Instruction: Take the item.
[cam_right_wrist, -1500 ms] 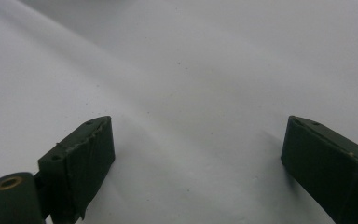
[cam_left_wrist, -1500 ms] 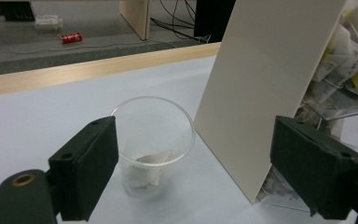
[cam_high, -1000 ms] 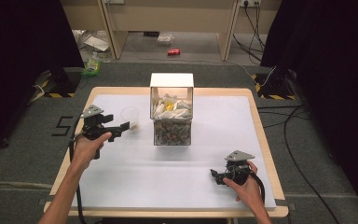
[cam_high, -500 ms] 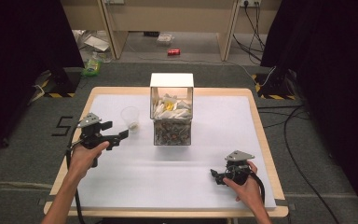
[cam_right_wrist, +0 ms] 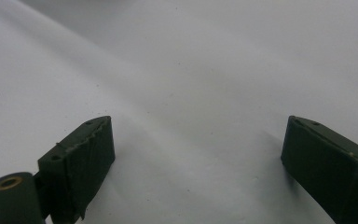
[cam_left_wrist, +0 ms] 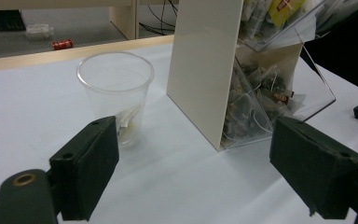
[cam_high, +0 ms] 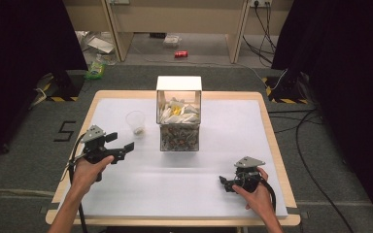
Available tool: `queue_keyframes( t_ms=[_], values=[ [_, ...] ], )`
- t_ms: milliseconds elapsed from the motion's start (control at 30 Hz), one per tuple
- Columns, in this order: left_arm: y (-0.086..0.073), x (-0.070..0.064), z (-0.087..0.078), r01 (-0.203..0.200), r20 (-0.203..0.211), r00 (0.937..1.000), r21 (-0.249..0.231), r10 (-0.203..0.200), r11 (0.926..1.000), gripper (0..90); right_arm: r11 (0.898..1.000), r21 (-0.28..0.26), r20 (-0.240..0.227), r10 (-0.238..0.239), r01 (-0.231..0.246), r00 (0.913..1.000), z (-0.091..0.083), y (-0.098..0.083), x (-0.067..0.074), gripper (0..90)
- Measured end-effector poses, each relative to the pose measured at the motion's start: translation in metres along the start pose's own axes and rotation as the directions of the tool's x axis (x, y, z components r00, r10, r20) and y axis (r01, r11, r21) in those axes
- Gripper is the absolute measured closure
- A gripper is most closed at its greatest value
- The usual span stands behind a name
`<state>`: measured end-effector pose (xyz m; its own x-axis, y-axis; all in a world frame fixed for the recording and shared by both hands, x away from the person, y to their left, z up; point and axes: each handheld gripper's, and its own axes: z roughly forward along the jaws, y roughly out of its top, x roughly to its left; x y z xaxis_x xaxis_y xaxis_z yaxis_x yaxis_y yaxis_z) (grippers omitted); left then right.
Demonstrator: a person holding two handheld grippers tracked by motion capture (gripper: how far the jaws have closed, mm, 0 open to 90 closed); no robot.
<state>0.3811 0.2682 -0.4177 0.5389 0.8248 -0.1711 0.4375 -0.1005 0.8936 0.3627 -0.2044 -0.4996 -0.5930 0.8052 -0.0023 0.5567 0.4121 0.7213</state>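
While both jaws gape, the left hand-held gripper (cam_high: 120, 141) hovers near a clear cup (cam_high: 135, 122) (something pale inside) beside the dispenser box (cam_high: 178, 119); the right hand-held gripper (cam_high: 226, 183) rests wide apart, empty, on the white surface (cam_high: 233, 126).

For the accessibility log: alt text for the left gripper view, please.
The left gripper, jaws wide open, faces a clear plastic cup holding a tea bag. Beside the cup stands a tea bag dispenser on the white table.
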Motion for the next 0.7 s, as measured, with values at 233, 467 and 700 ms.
queue_keyframes(
  t_ms=[233, 467, 700],
  values=[
    [-0.014, -0.002, -0.001, 0.000, 0.009, 1.0000, -0.001, 0.000, 1.0000, 14.9, 1.000, 0.000, 0.000, 0.001, -0.001, 1.0000, 0.000, 0.000, 0.000, 10.4],
    [-0.024, -0.005, -0.001, 0.001, 0.021, 0.9998, 0.000, -0.001, 1.0000, 15.0, 1.000, 0.001, 0.001, 0.001, -0.001, 1.0000, 0.000, 0.000, 0.000, 10.4],
    [-0.038, -0.006, -0.003, 0.002, 0.028, 0.9996, 0.006, -0.002, 1.0000, 14.9, 1.000, 0.001, 0.001, 0.001, -0.001, 1.0000, 0.000, 0.000, 0.000, 10.4]
  ],
)
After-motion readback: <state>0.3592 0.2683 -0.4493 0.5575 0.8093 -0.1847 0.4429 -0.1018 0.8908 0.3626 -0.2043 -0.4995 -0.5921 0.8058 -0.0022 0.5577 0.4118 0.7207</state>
